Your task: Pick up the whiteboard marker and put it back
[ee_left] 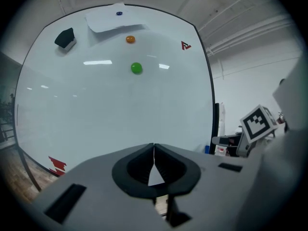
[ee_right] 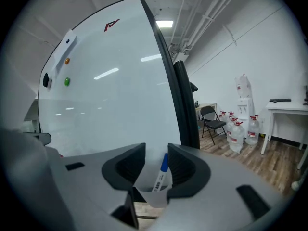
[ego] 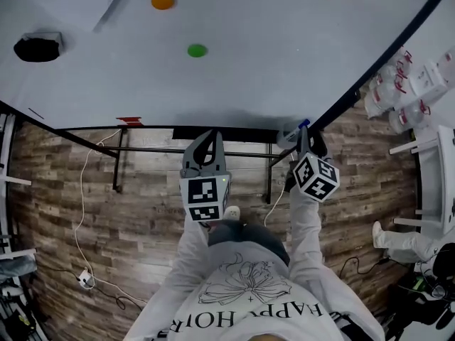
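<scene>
The whiteboard marker [ee_right: 162,173], white with a blue cap, stands tilted in a small pale holder cup [ee_right: 156,195] at the lower right corner of the whiteboard [ego: 249,69]. My right gripper [ee_right: 156,154] is open, its jaws either side of the marker with a gap on the left side; the cap lies close to the right jaw. In the head view the blue cap [ego: 304,124] shows just above the right gripper [ego: 306,135]. My left gripper [ego: 209,135] is shut and empty, pointing at the board's lower edge, with its jaws meeting in the left gripper view [ee_left: 154,149].
On the board sit an orange magnet [ego: 163,1], a green magnet [ego: 197,50] and a black eraser [ego: 38,48]. The board's metal stand [ego: 192,151] runs below its edge. Water bottles [ego: 398,84], a white table [ego: 441,169] and a folding chair [ee_right: 211,119] stand to the right.
</scene>
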A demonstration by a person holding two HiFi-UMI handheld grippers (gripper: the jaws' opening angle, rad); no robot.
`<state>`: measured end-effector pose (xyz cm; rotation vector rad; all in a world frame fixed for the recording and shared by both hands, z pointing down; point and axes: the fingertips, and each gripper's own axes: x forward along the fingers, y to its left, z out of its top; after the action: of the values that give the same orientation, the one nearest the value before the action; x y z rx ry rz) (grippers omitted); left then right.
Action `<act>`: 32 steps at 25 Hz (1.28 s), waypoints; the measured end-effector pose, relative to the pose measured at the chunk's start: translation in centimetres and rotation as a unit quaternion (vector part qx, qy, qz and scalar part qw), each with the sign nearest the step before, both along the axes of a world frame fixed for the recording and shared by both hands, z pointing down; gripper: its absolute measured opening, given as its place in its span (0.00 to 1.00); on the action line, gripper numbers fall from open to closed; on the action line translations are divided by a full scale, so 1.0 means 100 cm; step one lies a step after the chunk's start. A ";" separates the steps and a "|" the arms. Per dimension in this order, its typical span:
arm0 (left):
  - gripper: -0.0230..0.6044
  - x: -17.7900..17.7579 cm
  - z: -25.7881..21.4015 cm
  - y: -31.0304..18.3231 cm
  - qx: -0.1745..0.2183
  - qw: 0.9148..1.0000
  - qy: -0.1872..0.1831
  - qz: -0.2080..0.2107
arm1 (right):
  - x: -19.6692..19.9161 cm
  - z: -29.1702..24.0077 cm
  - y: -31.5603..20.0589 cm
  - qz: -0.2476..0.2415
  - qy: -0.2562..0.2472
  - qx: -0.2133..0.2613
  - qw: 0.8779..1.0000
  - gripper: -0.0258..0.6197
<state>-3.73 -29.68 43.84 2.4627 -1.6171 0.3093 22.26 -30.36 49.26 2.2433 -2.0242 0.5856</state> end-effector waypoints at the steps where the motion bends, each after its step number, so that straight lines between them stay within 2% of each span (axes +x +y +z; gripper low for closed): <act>1: 0.05 0.001 0.003 -0.001 -0.001 1.000 -0.002 0.002 | 0.001 0.002 -0.002 0.001 0.002 -0.003 1.000 0.23; 15: 0.05 0.011 0.026 -0.010 -0.025 1.000 -0.004 -0.003 | 0.010 0.041 -0.024 -0.016 -0.007 -0.048 0.999 0.27; 24: 0.05 0.013 0.033 -0.010 -0.037 0.999 -0.009 -0.017 | 0.015 0.065 -0.034 -0.022 -0.032 -0.072 0.997 0.27; 32: 0.05 0.006 0.039 -0.007 -0.046 0.998 -0.011 -0.035 | 0.013 0.072 -0.040 -0.033 -0.026 -0.083 0.996 0.18</act>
<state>-3.17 -30.42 47.76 2.3377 -1.6535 0.3918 23.52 -34.33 56.42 2.0808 -1.9833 0.7806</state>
